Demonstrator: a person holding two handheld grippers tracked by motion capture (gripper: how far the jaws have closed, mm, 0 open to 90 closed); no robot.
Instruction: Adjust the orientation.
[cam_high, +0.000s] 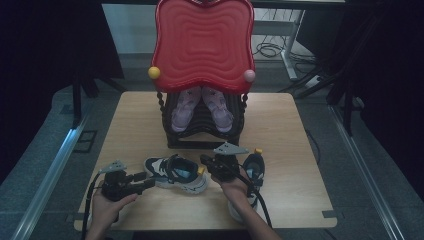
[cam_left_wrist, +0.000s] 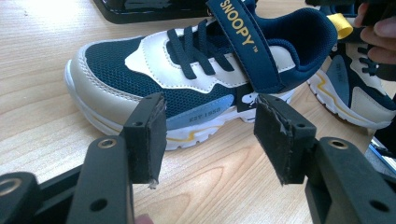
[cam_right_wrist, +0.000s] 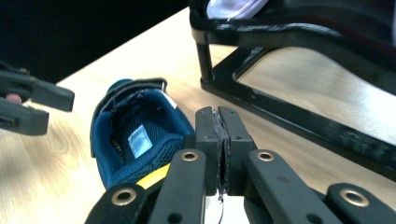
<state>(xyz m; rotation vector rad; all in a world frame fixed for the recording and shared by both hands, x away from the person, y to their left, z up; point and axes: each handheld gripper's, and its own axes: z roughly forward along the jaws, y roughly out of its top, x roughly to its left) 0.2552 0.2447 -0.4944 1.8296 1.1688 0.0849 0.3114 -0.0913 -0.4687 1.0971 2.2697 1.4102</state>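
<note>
Here, left gripper (cam_left_wrist: 208, 135) jaws apart beside the sneaker (cam_left_wrist: 187, 84); right gripper (cam_right_wrist: 218, 140) jaws together, near table edge.

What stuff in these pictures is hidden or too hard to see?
- High view: the second sneaker is mostly covered by the right hand-held gripper and the person's hand.
- High view: the pink shoes are partly hidden under the red tray.
- Right gripper view: whether the shut jaws pinch the yellow heel tab is unclear.
- Left gripper view: the small print on the sneaker is barely readable.
</note>
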